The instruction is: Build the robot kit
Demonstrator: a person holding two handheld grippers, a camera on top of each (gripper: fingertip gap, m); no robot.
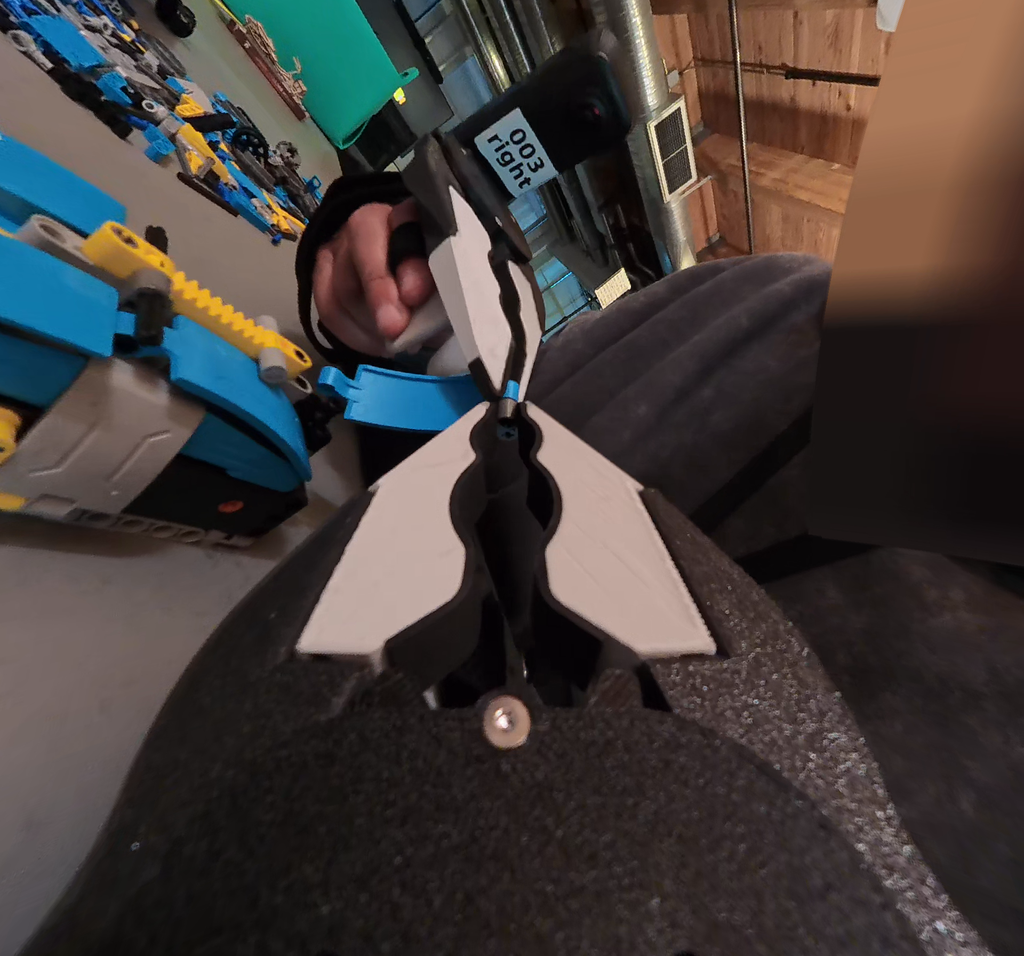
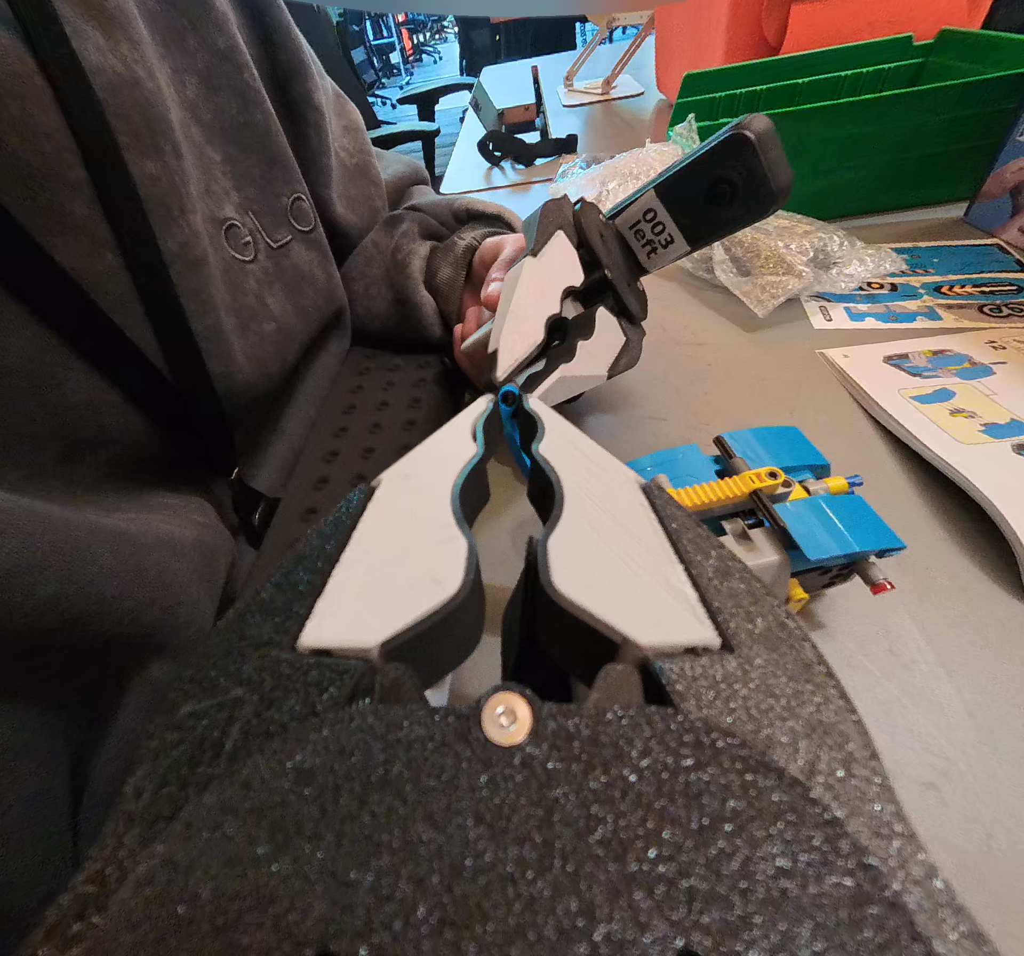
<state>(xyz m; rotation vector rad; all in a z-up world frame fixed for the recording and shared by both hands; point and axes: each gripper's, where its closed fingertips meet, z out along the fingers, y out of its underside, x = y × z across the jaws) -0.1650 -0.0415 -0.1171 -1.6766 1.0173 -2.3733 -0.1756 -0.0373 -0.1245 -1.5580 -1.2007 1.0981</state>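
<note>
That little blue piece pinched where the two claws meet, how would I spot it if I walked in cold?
Start at the grey table and its half-built blue and yellow toy vehicle. Just left of it, two grey claws meet tip to tip in front of a person's dark sweatshirt. The curved blue piece sits in the right gripper, its end meeting the left gripper; it alone is off the table.

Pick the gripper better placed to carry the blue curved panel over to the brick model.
Right, probably. The right gripper is shut along the blue curved panel, and the brick model sits just beside it. The left gripper only pinches a small grey pin at the panel's tip.
</note>
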